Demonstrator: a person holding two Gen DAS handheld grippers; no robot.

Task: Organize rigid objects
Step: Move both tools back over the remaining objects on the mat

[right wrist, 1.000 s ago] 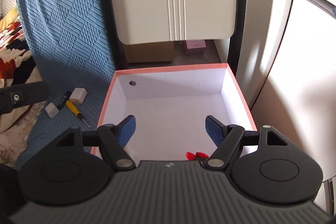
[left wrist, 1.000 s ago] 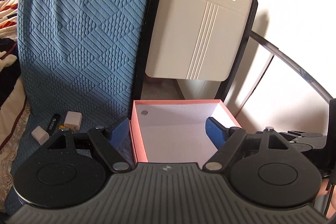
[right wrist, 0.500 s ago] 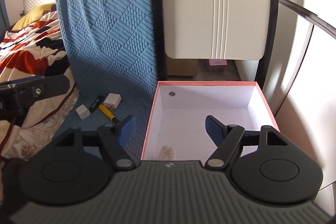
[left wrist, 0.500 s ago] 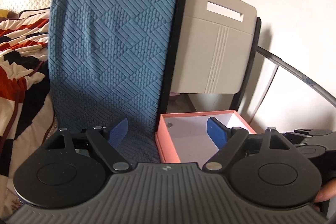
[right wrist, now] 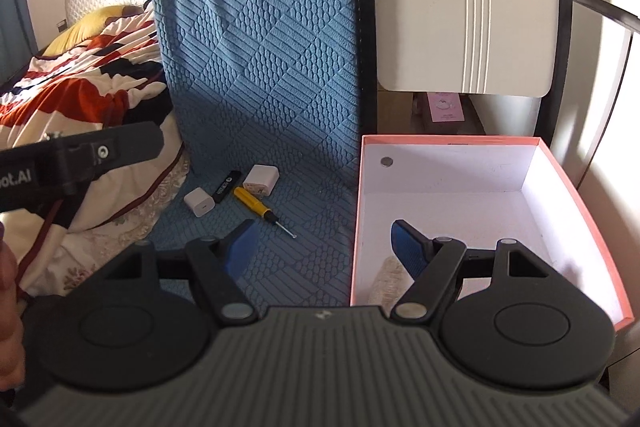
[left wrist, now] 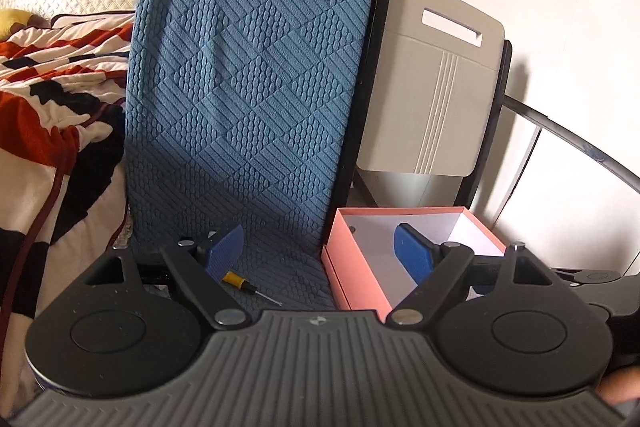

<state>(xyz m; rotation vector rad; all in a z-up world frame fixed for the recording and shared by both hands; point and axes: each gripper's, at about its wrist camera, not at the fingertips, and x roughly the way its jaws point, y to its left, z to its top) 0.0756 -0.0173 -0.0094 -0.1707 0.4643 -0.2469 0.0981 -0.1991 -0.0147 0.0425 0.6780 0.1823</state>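
Note:
A pink box (right wrist: 568,187) with a white inside sits open on the right; it also shows in the left wrist view (left wrist: 356,267). On the blue textured cover (right wrist: 260,47) left of it lie a yellow-handled screwdriver (right wrist: 256,205), a black stick (right wrist: 226,186) and two white charger cubes (right wrist: 199,202) (right wrist: 261,179). The screwdriver also shows in the left wrist view (left wrist: 240,283). My right gripper (right wrist: 322,245) is open and empty over the box's left wall. My left gripper (left wrist: 318,249) is open and empty, above the cover beside the box.
A grey folding chair back (right wrist: 468,7) in a black frame stands behind the box. A patterned red, white and black blanket (right wrist: 80,87) lies at the left. A pale bumpy object (right wrist: 390,275) lies in the box's near corner. A wall is at the right.
Both grippers have pulled back and swung left. The box has shifted right in both views, and the small items on the cover have come into clearer sight.

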